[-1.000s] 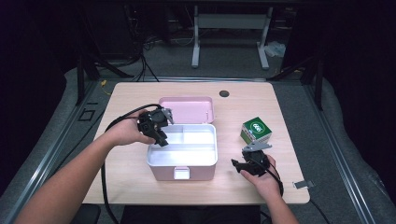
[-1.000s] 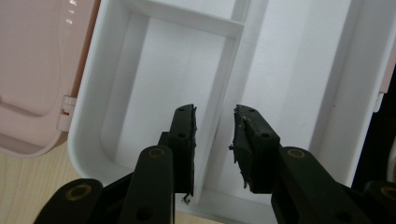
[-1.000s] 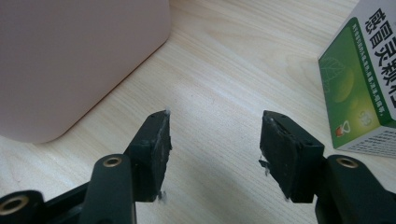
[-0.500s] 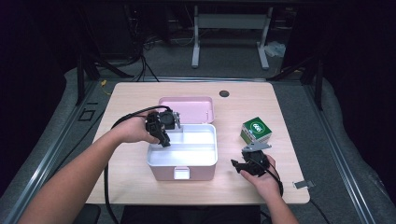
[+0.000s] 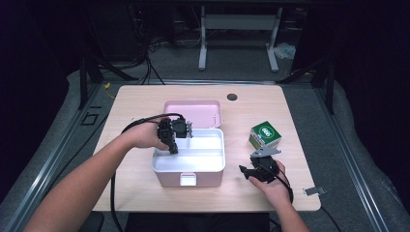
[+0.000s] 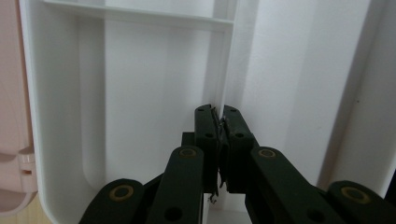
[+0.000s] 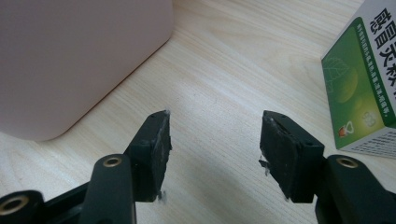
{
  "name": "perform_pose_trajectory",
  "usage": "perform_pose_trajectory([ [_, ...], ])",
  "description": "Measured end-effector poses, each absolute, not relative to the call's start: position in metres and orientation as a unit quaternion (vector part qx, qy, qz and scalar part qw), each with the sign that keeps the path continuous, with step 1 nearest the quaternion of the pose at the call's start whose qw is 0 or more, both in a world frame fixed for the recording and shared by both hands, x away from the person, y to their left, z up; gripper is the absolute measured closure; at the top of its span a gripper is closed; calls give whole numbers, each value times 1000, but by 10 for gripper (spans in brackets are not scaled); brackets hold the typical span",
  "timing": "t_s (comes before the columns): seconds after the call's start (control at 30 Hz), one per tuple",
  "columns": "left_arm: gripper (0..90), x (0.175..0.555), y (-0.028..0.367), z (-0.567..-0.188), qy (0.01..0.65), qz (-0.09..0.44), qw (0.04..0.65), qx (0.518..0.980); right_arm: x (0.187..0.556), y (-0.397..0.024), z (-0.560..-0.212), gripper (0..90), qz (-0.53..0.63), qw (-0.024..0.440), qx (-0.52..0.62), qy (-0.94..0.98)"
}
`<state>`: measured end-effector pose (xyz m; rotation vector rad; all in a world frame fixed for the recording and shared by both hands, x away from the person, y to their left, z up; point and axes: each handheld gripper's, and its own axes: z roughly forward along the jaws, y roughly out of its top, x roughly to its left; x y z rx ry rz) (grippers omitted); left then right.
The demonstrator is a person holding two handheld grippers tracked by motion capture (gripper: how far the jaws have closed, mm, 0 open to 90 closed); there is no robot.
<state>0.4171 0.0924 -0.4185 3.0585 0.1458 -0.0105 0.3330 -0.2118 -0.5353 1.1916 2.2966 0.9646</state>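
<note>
A pink box (image 5: pixel 188 180) stands open mid-table, its lid (image 5: pixel 193 112) lying back and a white tray (image 5: pixel 205 157) inside. My left gripper (image 5: pixel 172 147) points down into the tray's left part. Its jaws have just been closing, and in the left gripper view my left gripper (image 6: pixel 219 116) is shut on the tray's thin white divider wall (image 6: pixel 229 70). My right gripper (image 5: pixel 246 172) rests low on the table to the right of the box, open with nothing between its fingers. From the right gripper view, the pink box (image 7: pixel 70 60) sits left of my right gripper (image 7: pixel 215 135) and a green carton (image 7: pixel 364 88) right of it.
The green carton (image 5: pixel 265 134) stands on the table just beyond my right hand. A small metal piece (image 5: pixel 314 191) lies near the table's front right corner. A dark round hole (image 5: pixel 232 96) marks the tabletop at the back. Black cable trails from the left gripper.
My left gripper moved a little right and down into the tray, and its jaws closed. The right hand kept still.
</note>
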Motion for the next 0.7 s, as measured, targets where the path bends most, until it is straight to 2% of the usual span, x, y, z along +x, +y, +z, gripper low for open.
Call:
perform_pose_trajectory([
  [0.23, 881, 418, 89, -420, 17, -6, 25, 1000, 333, -211, -536, 425, 340, 189, 422, 819],
  [0.7, 892, 418, 83, -420, -3, -4, 5, 1000, 334, -212, -536, 426, 342, 186, 425, 817],
])
